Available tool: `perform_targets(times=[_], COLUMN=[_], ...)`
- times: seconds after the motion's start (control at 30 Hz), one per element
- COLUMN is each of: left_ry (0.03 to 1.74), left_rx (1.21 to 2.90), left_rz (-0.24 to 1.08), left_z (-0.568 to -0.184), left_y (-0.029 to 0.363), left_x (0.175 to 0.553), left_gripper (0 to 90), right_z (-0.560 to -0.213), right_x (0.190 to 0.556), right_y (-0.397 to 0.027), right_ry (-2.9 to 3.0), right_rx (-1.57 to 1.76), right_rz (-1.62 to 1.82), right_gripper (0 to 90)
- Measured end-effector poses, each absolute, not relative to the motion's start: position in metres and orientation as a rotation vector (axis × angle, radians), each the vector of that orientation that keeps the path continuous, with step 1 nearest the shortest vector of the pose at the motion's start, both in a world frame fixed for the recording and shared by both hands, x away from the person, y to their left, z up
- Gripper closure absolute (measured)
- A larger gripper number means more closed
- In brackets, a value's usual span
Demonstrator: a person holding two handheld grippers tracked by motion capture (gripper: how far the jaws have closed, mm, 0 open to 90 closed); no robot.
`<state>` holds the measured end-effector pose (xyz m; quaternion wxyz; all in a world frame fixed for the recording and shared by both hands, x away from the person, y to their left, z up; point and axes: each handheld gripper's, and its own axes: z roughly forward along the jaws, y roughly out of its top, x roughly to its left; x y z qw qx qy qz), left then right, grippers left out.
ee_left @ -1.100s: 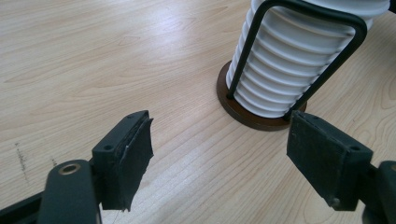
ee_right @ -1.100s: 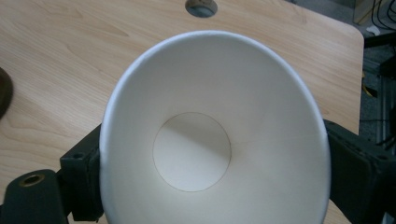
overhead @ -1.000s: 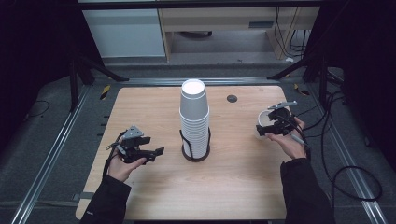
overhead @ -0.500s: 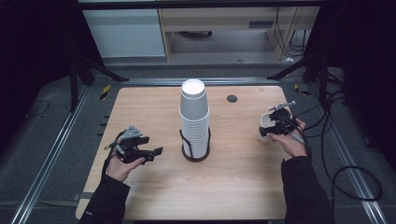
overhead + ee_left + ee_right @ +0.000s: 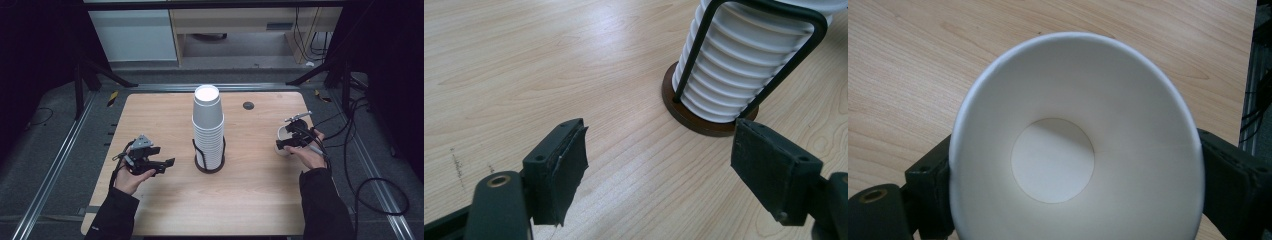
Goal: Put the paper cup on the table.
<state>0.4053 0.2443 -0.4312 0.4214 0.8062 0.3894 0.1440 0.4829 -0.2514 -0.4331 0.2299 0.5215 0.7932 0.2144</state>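
One paper cup point(image 5: 1073, 150) btwn right claw point(image 5: 1075, 195) jaws, just easing apart, pads beside cup walls.

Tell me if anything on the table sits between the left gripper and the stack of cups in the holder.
Nothing visible does. The left gripper has open, empty jaws facing the cup stack in its wire holder, with bare wooden table in between. The single cup in the right gripper is at the far side.

Matt paper cup point(image 5: 1075, 150); smooth wood-grain table point(image 5: 908, 60).
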Motion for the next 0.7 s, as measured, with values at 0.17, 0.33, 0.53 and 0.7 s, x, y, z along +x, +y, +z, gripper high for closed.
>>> perform_targets(times=[0.17, 0.33, 0.53, 0.7], left_ry=[0.976, 0.972, 0.975, 0.971], left_rx=[2.019, 2.023, 2.018, 2.02], left_rz=[0.358, 0.358, 0.356, 0.357], left_z=[-0.4313, -0.4316, -0.4313, -0.4308], left_y=[0.2441, 0.2442, 0.2449, 0.2454], left_x=[0.4052, 0.4053, 0.4052, 0.4049], left_gripper=[21.5, 21.5, 21.5, 21.4], right_z=[-0.4338, -0.4362, -0.4357, -0.4283], right_x=[0.4835, 0.4842, 0.484, 0.4822], right_y=[-0.2504, -0.2476, -0.2461, -0.2461], right_ry=[2.206, 2.225, 2.223, 2.204], right_rx=[1.43, 1.431, 1.429, 1.424], right_rz=[0.588, 0.584, 0.59, 0.637], right_gripper=[6.1, 4.5, 2.7, 1.0])
